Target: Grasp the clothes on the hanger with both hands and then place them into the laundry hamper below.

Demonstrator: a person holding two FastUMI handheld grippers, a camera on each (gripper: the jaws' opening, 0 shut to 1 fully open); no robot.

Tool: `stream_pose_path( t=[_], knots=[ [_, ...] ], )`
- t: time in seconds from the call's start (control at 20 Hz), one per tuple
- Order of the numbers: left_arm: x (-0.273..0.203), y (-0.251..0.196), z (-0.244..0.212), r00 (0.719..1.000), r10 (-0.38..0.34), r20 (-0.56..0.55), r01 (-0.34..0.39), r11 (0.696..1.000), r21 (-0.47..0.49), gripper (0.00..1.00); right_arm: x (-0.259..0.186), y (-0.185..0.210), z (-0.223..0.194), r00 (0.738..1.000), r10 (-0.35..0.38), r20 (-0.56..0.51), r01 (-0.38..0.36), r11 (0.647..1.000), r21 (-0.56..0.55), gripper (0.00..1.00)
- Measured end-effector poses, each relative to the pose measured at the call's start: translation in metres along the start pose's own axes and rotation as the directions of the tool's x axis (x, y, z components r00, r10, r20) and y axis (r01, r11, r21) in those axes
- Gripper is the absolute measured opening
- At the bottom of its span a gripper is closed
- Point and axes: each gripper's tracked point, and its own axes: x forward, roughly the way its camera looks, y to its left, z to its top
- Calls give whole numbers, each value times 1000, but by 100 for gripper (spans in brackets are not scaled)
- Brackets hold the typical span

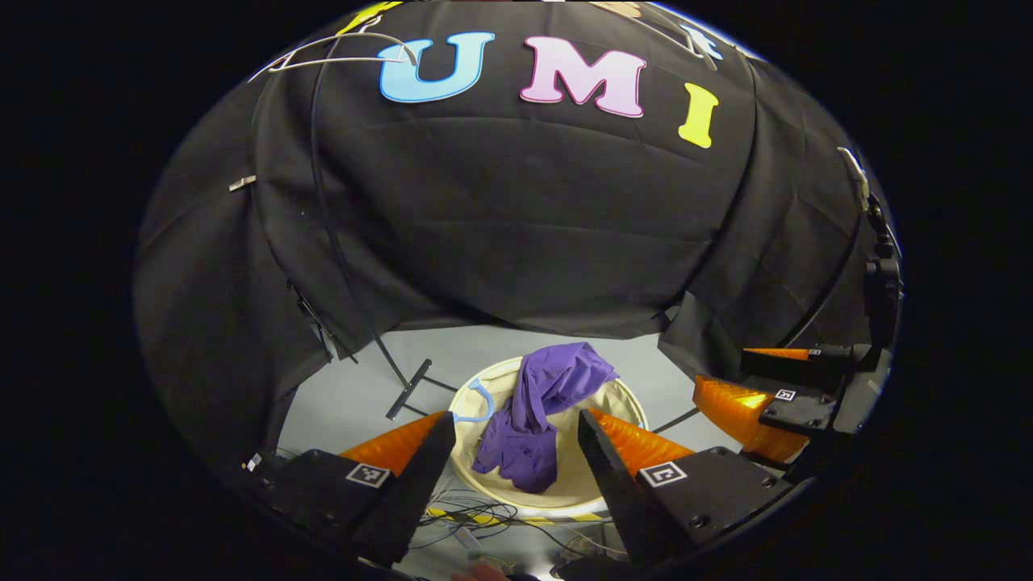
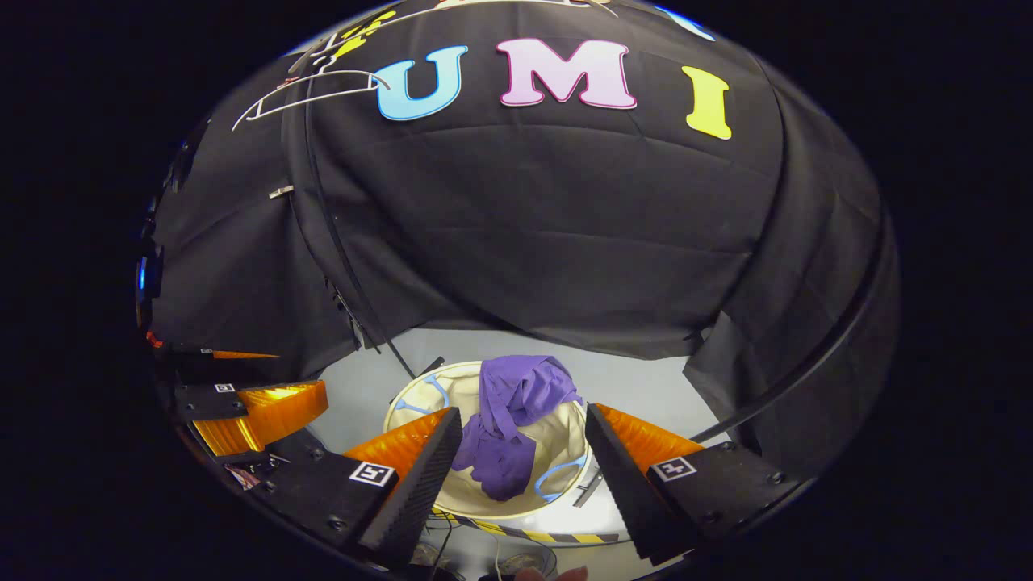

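A purple garment (image 1: 539,415) lies crumpled in the round cream laundry hamper (image 1: 623,397) on the floor, draped over its far rim. In the right gripper view the same purple garment (image 2: 510,420) rests in the hamper (image 2: 416,395). A white hanger (image 1: 339,50) hangs bare at the upper left of the wall, also seen as the hanger (image 2: 311,87). My left gripper (image 1: 516,432) is open above the hamper, holding nothing. My right gripper (image 2: 523,428) is open too, with nothing between its fingers. The right gripper (image 1: 746,403) shows at the right of the left gripper view, the left gripper (image 2: 258,415) at the left of the right gripper view.
A black rack pole (image 1: 323,202) runs down the wall to a foot (image 1: 407,389) on the grey floor beside the hamper. Cables (image 1: 476,516) and yellow-black tape (image 2: 533,534) lie on the floor in front of the hamper. Blue handles (image 2: 557,476) hang inside the hamper.
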Motion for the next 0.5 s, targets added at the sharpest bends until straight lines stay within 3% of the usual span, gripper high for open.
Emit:
stream_pose_path(
  t=[0.5],
  knots=[
    [-52,0,17,999,-25,23,24,999,22,96,-47,15,33,999,-22,44,22,1000,-8,99]
  ],
)
